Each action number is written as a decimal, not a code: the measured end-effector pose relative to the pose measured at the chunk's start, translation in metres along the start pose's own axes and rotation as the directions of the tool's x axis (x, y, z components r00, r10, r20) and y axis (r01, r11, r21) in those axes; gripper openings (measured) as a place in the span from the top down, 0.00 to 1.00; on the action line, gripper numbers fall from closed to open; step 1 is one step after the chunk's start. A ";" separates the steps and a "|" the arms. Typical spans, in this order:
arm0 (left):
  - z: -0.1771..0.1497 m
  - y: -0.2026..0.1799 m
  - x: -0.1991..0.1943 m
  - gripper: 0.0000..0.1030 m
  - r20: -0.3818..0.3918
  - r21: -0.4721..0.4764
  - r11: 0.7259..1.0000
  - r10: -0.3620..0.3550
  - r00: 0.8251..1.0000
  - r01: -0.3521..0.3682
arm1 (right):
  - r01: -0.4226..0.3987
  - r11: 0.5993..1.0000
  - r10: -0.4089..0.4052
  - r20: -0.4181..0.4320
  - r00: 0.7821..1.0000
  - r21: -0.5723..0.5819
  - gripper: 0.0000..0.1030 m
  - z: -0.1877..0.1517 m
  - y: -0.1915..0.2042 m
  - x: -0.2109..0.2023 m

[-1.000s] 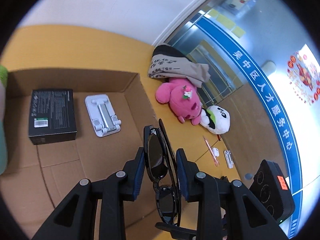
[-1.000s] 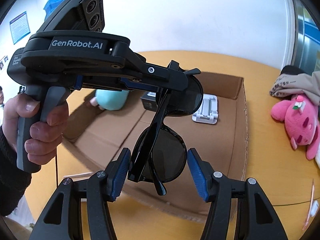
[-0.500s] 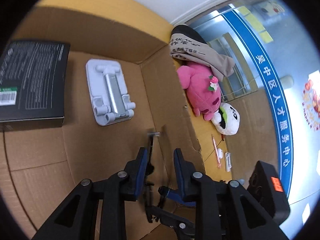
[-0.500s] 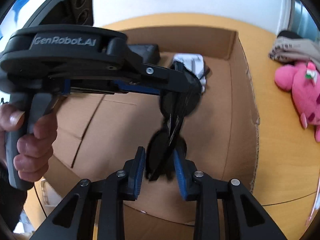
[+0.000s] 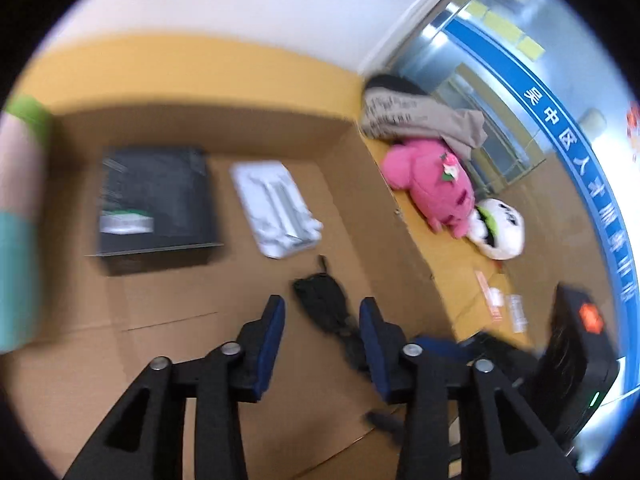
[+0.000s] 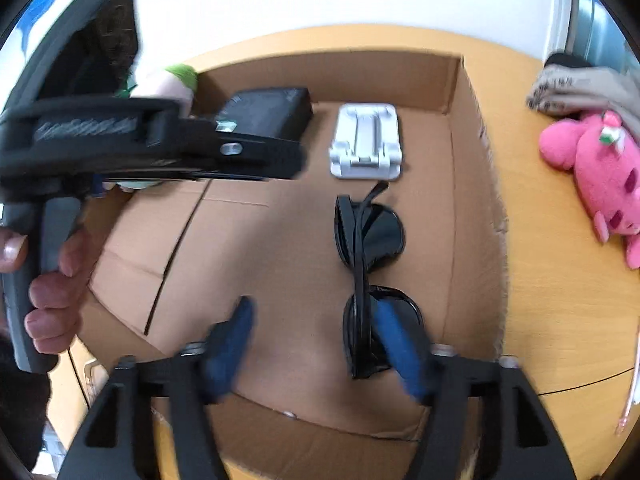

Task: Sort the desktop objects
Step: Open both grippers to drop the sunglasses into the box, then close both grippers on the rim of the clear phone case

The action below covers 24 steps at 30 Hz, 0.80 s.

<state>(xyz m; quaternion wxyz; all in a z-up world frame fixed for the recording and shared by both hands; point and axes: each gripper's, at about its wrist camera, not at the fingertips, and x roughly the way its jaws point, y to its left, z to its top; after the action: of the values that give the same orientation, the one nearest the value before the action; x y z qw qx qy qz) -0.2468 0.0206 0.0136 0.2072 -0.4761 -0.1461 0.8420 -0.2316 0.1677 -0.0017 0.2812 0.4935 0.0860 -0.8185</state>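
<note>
Boxed sunglasses (image 6: 370, 264) beside fingers (image 6: 396, 344).

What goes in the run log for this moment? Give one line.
step: sunglasses released in cardboard box | left gripper: opening, nothing gripped | right gripper: opening, nothing gripped

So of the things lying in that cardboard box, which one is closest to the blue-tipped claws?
The black sunglasses. They lie folded on the box floor right by the right gripper, while the white phone stand and black box sit near the far wall.
</note>
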 end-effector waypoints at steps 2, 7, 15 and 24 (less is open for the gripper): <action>-0.022 -0.008 -0.037 0.40 0.088 0.037 0.998 0.045 0.995 -0.049 | 0.014 0.999 -0.012 0.064 0.998 -0.029 0.16 -0.006 0.010 -0.019; -0.092 -0.004 -0.118 0.31 0.239 0.018 0.989 0.141 0.961 -0.149 | -0.026 0.997 0.040 0.186 0.982 -0.078 0.16 -0.020 0.039 -0.060; -0.186 0.034 -0.156 0.31 0.198 -0.150 0.945 0.315 0.928 -0.289 | -0.177 0.958 0.221 0.192 0.956 -0.224 0.13 -0.063 0.129 -0.093; -0.245 0.073 -0.134 0.33 0.078 -0.286 0.914 0.323 0.943 -0.289 | -0.222 0.964 0.215 -0.062 0.975 -0.148 0.42 -0.091 0.151 0.007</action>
<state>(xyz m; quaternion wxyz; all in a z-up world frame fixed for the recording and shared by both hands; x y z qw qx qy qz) 0.0113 -0.0970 -0.0429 -0.0038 -0.4637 -0.1956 0.8641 -0.0826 0.0783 -0.0319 0.4049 0.4953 0.1005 -0.7620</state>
